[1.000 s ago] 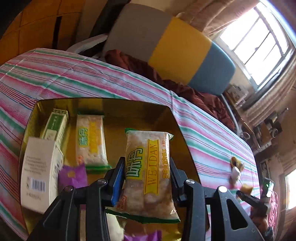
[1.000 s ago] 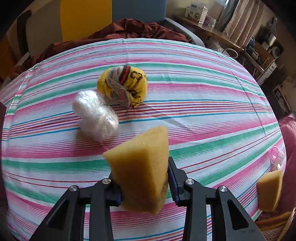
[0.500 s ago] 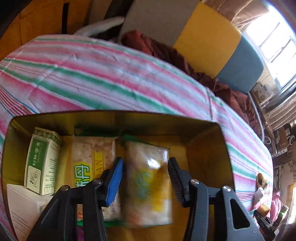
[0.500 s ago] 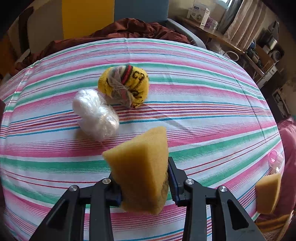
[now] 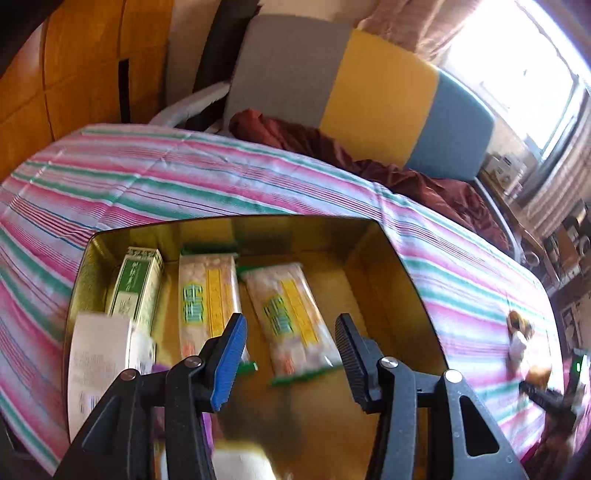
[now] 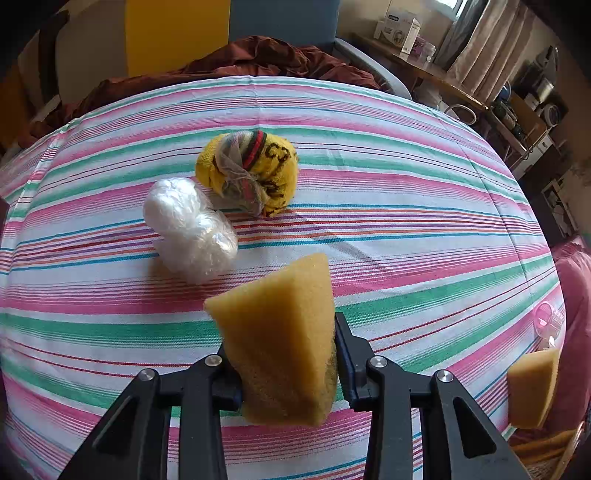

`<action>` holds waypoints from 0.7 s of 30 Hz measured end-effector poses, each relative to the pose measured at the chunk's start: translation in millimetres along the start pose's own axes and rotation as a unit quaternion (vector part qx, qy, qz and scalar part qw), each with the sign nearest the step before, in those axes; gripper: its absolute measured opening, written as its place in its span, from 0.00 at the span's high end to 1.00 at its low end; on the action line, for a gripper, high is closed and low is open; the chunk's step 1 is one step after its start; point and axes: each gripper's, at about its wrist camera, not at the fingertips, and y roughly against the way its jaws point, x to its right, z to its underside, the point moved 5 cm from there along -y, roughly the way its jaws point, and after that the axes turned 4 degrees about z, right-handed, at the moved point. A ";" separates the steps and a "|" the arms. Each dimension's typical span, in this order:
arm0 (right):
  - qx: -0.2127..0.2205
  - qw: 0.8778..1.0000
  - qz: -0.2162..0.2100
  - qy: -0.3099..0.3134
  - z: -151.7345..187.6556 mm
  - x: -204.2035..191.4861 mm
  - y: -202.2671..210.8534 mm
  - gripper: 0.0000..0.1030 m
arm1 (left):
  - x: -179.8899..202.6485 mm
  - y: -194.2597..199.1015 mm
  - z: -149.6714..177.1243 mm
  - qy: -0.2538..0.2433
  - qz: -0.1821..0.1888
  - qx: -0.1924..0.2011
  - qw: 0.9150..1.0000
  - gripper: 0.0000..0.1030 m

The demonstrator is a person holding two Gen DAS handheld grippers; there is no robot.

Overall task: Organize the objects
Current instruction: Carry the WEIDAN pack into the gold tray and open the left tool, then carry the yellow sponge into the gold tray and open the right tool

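Gold rectangular tin (image 5: 388, 266) holds boxes and two snack packets; left gripper (image 5: 288, 354) fingers parted, empty. Right gripper (image 6: 284, 369) clamps yellow sponge wedge (image 6: 277, 332); wrapped bundles await on the striped counter (image 6: 406, 206).

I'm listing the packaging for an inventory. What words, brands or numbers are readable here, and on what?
"C2": dark letters on the yellow rolled sock, partly folded away, so uncertain.
Two snack packets in the gold tin: green characters and a yellow strip, blurred, unreadable.
Green box: vertical print, blurred.
White box: small print, blurred.
White carton on the shelf: too small.
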 end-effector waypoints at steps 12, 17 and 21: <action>0.005 1.000 -0.012 -0.007 -2.3 -0.8 6.5 0.64 | 42.9 60.6 42.7 -0.089 -0.006 0.064 0.994 0.51; 0.024 0.999 -0.032 -0.003 -5.5 -9.1 16.9 0.65 | 50.1 69.1 51.3 -0.105 -0.008 0.068 0.992 0.51; 0.025 0.999 -0.040 0.000 -6.4 -10.7 17.3 0.65 | 52.4 72.4 60.3 -0.110 -0.007 0.064 0.992 0.51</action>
